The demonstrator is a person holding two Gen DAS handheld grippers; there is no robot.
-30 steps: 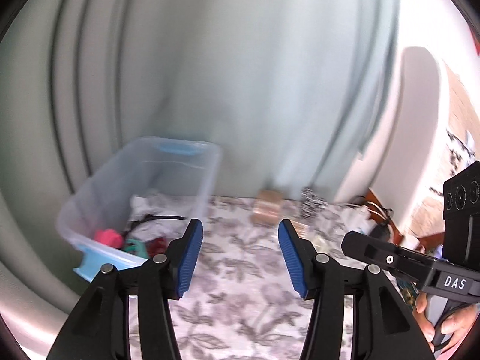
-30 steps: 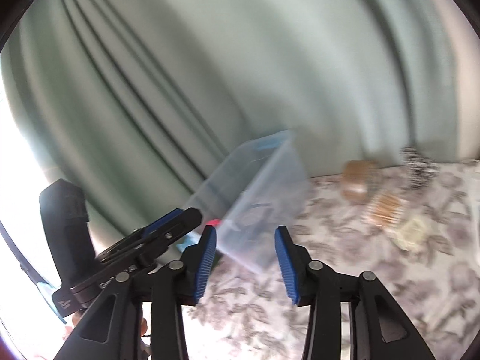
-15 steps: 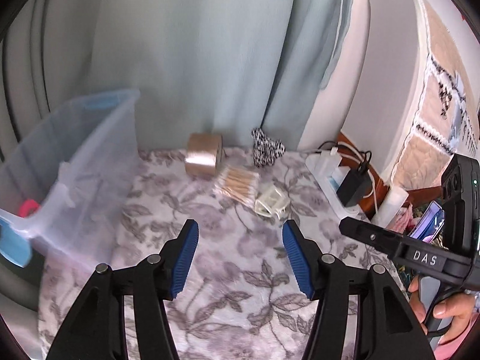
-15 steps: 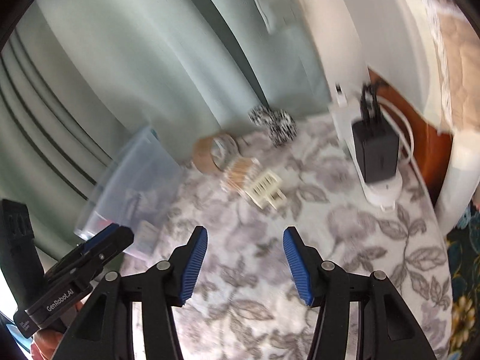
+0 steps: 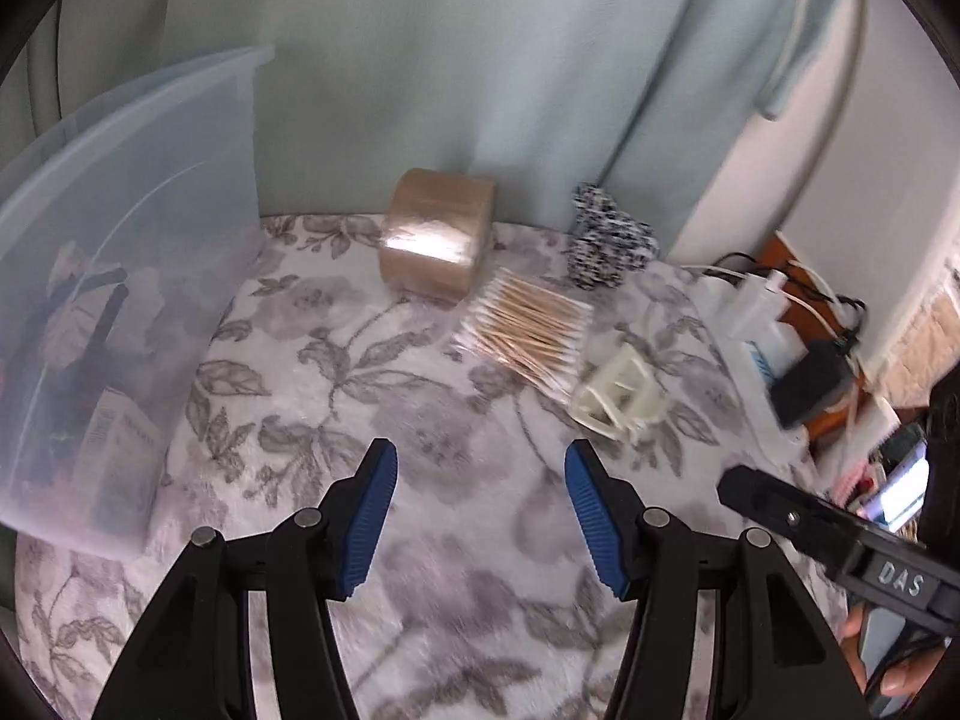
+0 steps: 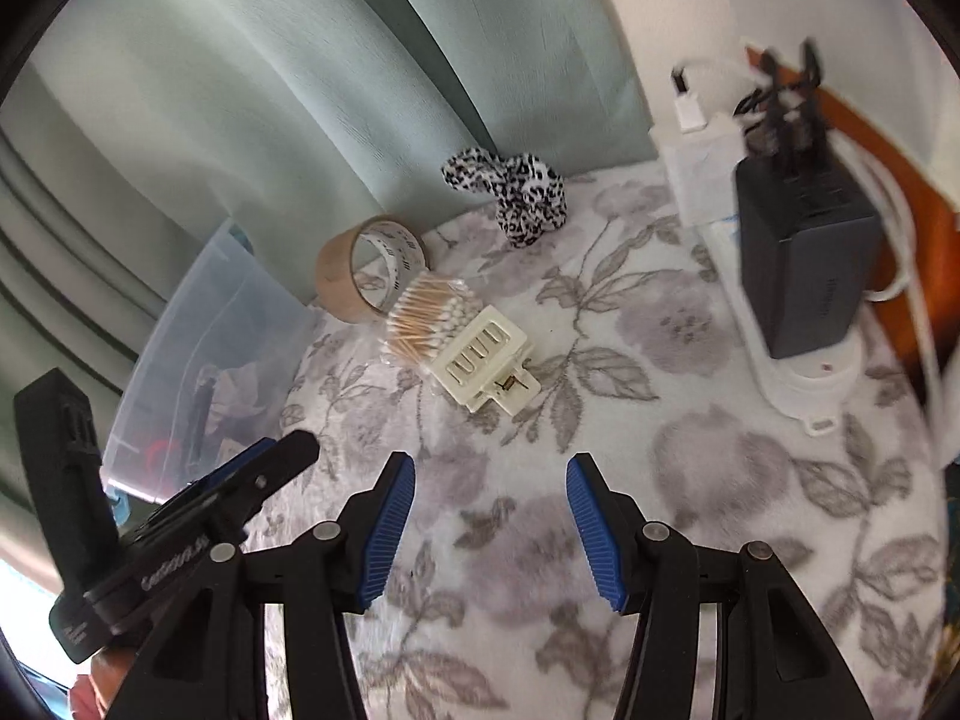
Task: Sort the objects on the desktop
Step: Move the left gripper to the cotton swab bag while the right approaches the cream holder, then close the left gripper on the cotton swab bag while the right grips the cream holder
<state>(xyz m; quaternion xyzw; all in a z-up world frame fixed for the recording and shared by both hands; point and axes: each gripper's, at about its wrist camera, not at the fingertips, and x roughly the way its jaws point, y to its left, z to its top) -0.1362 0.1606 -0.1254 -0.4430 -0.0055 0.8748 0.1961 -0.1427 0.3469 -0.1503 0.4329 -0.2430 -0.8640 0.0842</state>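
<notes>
- Both views have dropped from the curtain toward the flowered table point(image 5: 480, 540) since a second ago, and the small things at its back now sit larger and nearer in each.
- Readable writing is scarce: "DAS" in white on the black body of the right tongs, seen at the lower right of the left view; a partly legible white word on the left tongs' body in the right view; small print on the black charger point(image 6: 804, 264) too blurred to read.
- Left tongs point(image 5: 480, 516): blue pads well apart, nothing between them, hanging over bare cloth and angled down at it.
- Right tongs point(image 6: 489, 531): likewise parted and empty, pointing down at the cloth short of the cream hair clip point(image 6: 486, 360).
- Fingertips of the person's right hand point(image 5: 900, 672) show under the right tongs' handle.
- Tape roll point(image 5: 438, 240) stands on edge at the back by the curtain point(image 5: 480, 60).
- Pack of cotton swabs point(image 5: 528, 324) lies just in front of the roll, touching the hair clip at its near end.
- Leopard-print scrunchie point(image 6: 510, 192) lies apart, against the curtain.
- Clear plastic bin point(image 5: 120, 240) stands at the table's left with mixed items inside, seen dimly through its wall.
- White power strip point(image 6: 798, 378) runs along the right edge, the charger plugged into it.
</notes>
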